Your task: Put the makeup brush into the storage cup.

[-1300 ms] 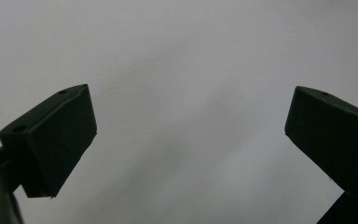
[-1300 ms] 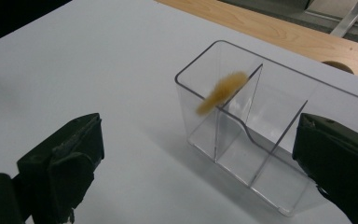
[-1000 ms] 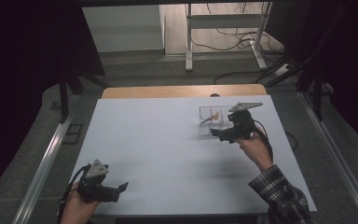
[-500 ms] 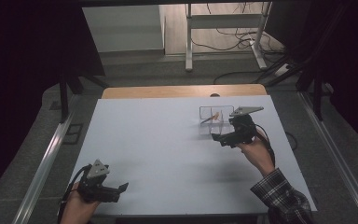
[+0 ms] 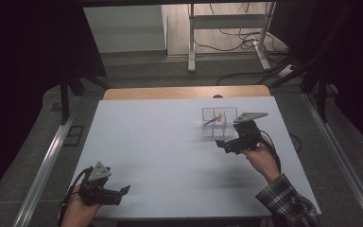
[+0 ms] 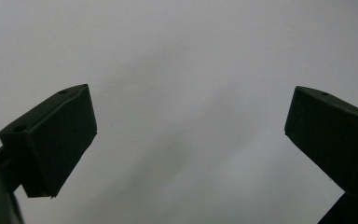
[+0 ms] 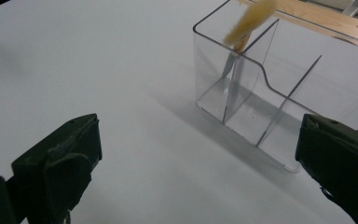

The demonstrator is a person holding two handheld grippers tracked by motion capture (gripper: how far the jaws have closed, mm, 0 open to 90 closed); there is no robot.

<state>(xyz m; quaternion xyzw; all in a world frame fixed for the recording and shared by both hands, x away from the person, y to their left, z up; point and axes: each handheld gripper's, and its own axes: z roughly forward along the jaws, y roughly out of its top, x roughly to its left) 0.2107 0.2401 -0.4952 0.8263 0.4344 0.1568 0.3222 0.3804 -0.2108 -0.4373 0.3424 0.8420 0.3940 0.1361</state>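
Since a second ago the right gripper (image 5: 223,144) has drawn back a little from the clear plastic organiser box (image 5: 220,122): then its jaws sat right at the box's near edge, and now they hang just near of it and slightly to its right, apart from the plastic. The right hand (image 5: 261,153) and its checked sleeve (image 5: 287,204) have slid nearer the table's near edge along with it. The left gripper (image 5: 117,193) has not shifted; it stays at the near left corner of the white table (image 5: 160,146), held by the left hand (image 5: 78,210).

The box stands upright on the far right part of the table, well apart from the left gripper. It is transparent, open at the top, and split by thin clear walls into several compartments. In the right gripper view (image 7: 279,88) its front wall dips lower in a step toward the right, and the floor of each visible compartment is bare white table seen through the plastic. A slim tan stick-like item (image 7: 251,21) leans tilted in the far left compartment, its upper end rising above the rim; it is too blurred to name. In the high view the same piece (image 5: 216,118) lies slanted across the far left cell.

Both grippers have their jaws spread wide with nothing between them; the left gripper view (image 6: 186,135) shows bare table surface between them.
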